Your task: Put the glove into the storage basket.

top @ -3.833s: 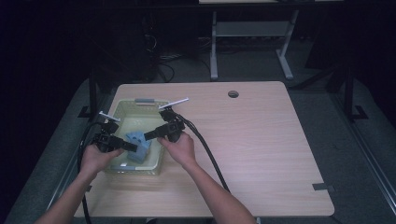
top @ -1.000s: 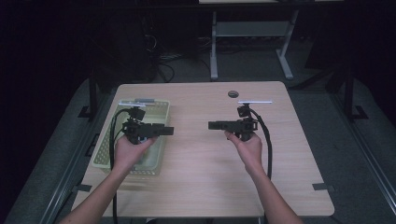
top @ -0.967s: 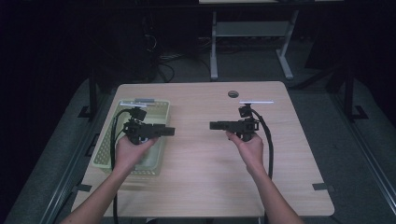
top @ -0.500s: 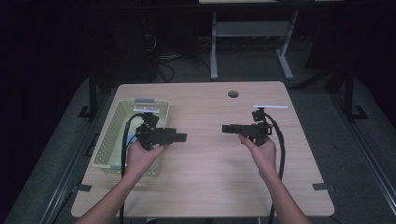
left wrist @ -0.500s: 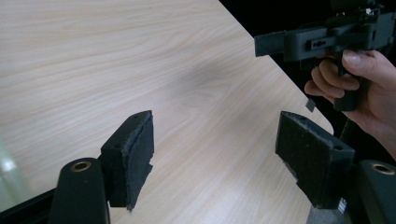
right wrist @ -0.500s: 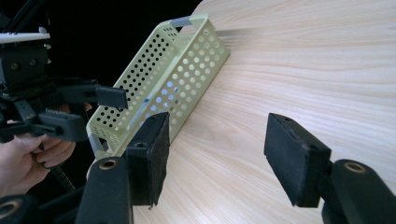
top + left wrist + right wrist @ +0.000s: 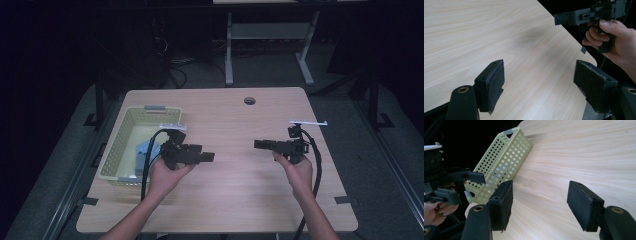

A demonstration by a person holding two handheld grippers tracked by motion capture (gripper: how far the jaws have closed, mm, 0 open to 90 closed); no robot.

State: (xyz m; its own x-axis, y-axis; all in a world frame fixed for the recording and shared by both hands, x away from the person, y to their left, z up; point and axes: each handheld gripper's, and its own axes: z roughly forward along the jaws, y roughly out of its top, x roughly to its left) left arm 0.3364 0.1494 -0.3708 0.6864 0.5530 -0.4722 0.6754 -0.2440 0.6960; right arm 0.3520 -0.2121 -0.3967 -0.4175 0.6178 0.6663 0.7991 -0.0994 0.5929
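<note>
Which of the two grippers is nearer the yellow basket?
The left gripper: it hangs just past the basket's right rim, jaws open and empty, while the right gripper, also open and empty, is across the table toward its right edge.

Dim room with black surroundings; the table (image 7: pixel 235 190) is evenly lit, shadows soft, high view slightly grainy.

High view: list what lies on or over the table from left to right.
Yellow-green basket → blue thing inside it → left gripper → right gripper.
</note>
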